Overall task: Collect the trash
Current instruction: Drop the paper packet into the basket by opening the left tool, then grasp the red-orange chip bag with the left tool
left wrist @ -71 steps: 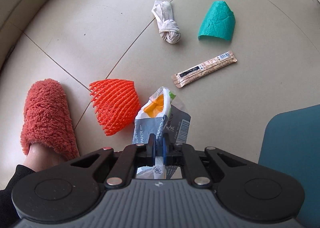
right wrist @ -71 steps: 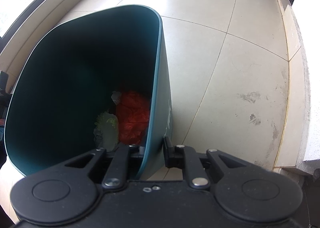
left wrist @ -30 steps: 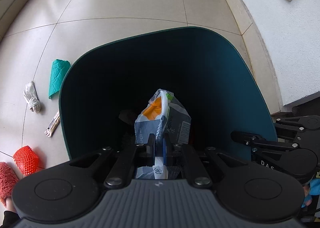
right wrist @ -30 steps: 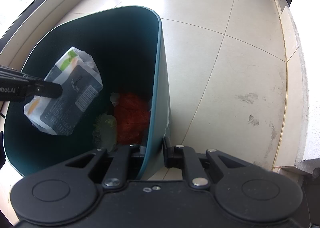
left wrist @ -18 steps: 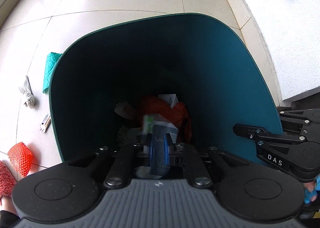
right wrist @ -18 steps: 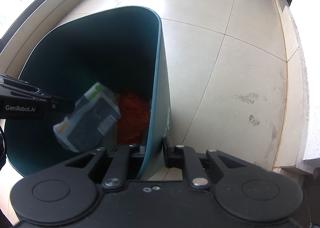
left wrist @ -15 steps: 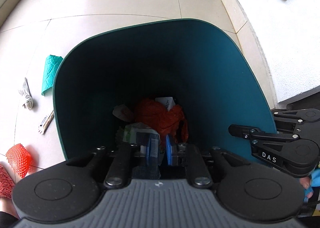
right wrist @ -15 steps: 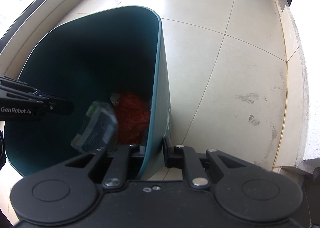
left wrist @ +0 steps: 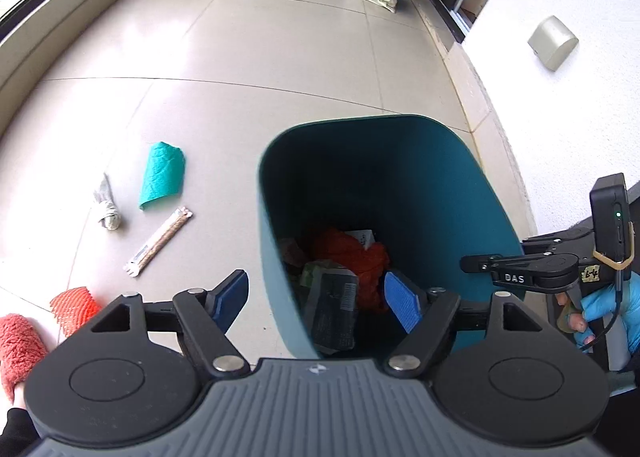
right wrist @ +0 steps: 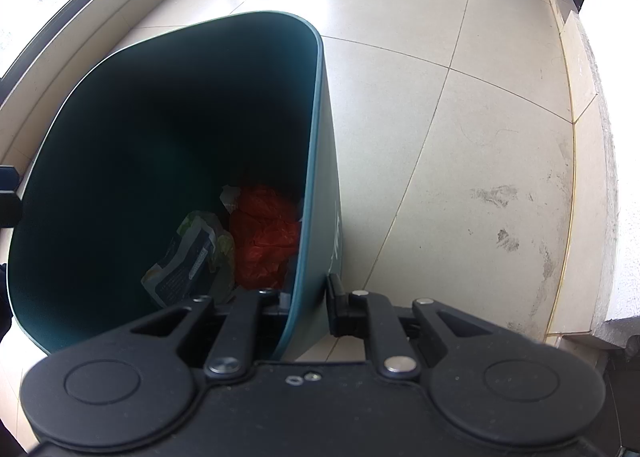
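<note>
Your left gripper [left wrist: 316,299] is wide open and empty above the bin [left wrist: 460,161]. Your right gripper [right wrist: 306,297] pinches its rim. Floor trash like the long wrapper [left wrist: 158,241] lies left, nearer your left.

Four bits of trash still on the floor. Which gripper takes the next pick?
Left. The left gripper is open and empty, with the stick wrapper and orange net on its side. The right gripper is clamped on the bin wall, steadying it.
</note>
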Motion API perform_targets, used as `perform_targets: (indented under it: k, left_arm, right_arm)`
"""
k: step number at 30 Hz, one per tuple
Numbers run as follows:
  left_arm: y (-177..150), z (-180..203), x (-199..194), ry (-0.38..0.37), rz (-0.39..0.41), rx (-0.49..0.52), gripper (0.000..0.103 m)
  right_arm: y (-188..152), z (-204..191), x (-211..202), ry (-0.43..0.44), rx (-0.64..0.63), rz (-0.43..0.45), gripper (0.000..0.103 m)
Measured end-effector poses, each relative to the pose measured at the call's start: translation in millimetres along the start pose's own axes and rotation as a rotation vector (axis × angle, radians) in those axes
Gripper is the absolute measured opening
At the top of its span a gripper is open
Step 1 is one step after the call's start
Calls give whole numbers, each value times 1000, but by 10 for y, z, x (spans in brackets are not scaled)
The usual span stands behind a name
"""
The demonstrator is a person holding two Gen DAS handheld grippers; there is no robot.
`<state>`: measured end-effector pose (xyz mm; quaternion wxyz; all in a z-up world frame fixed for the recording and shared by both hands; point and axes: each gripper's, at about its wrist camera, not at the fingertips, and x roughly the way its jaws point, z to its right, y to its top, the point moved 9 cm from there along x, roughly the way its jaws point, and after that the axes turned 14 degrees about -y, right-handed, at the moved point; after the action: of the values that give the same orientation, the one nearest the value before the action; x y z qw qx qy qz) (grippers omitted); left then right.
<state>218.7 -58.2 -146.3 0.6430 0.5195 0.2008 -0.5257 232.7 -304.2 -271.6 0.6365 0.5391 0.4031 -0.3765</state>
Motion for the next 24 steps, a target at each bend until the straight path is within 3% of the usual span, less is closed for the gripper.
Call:
perform_targets:
  k: [5,8,10,17,21,24]
  left_arm:
    - [-258,-806,-224,94,13,-192,81]
    - [-451,-1278,-151,145,-7,-300,81]
    - [-613,-1598,-25,189,-43,-370,81]
    - [-1462,-2483,722,206,-212,-702,81]
    - [-1798,-2742,972,239,-276,-779,81]
    - [-1945,-2901,1137,268,-306,-781,81]
  right_arm:
    - [-5,5,1,-3,-1,-1,12]
    - [-4,-11,-6,-11,-6,-2,12]
    - [1,-30,-14,-19,-9,-3,11]
    - [8,-58,8,-19,-6,-11,11]
    - [-1,-55,24,-15,-8,-14,11]
    - [-1,-50,32,-8,-9,-15,12]
